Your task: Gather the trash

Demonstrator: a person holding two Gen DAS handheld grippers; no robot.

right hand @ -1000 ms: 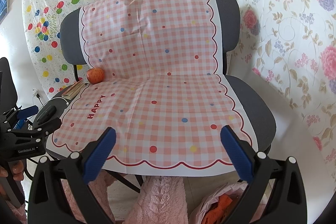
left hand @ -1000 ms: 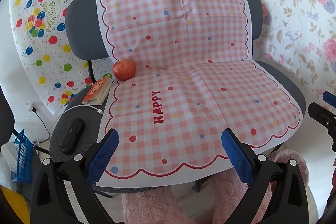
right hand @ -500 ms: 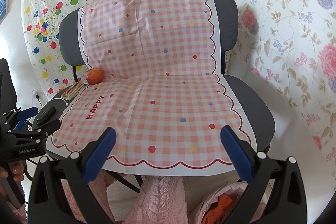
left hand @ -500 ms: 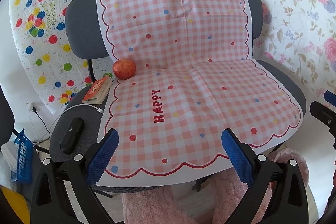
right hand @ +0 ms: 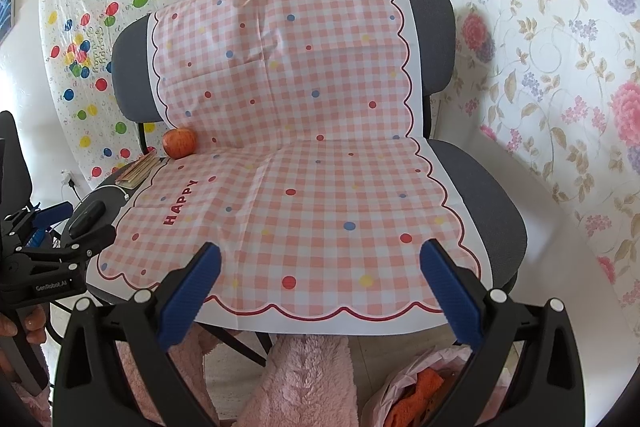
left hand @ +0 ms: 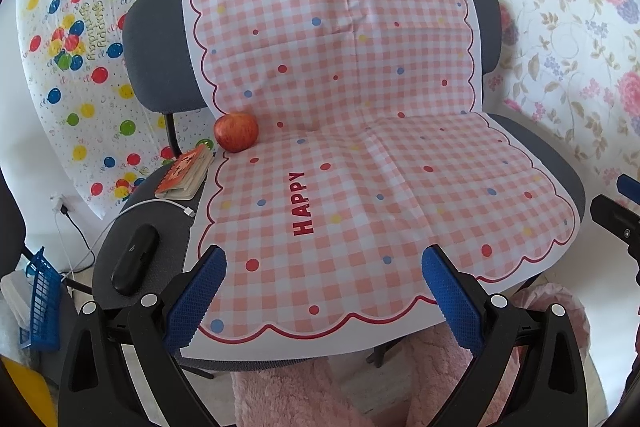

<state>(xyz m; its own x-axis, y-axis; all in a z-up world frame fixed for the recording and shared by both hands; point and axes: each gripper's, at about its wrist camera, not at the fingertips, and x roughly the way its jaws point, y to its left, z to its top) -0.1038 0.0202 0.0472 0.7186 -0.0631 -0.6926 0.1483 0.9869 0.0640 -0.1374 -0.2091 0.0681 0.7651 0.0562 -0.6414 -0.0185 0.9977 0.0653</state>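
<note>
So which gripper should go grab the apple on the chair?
Probably the left. The apple sits at the chair's left side, closer ahead of the left gripper; the right gripper is open too but faces the seat's right half.

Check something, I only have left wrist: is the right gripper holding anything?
Observer: No. The right gripper is open and empty, in front of the checked sheet on the chair.
Operator: Any trash on your side?
Observer: A pink bag on the floor below the chair's front right, something orange inside.
Operator: What's holding my gripper?
Observer: A hand shows just below the left gripper, at the frame's left edge.
</note>
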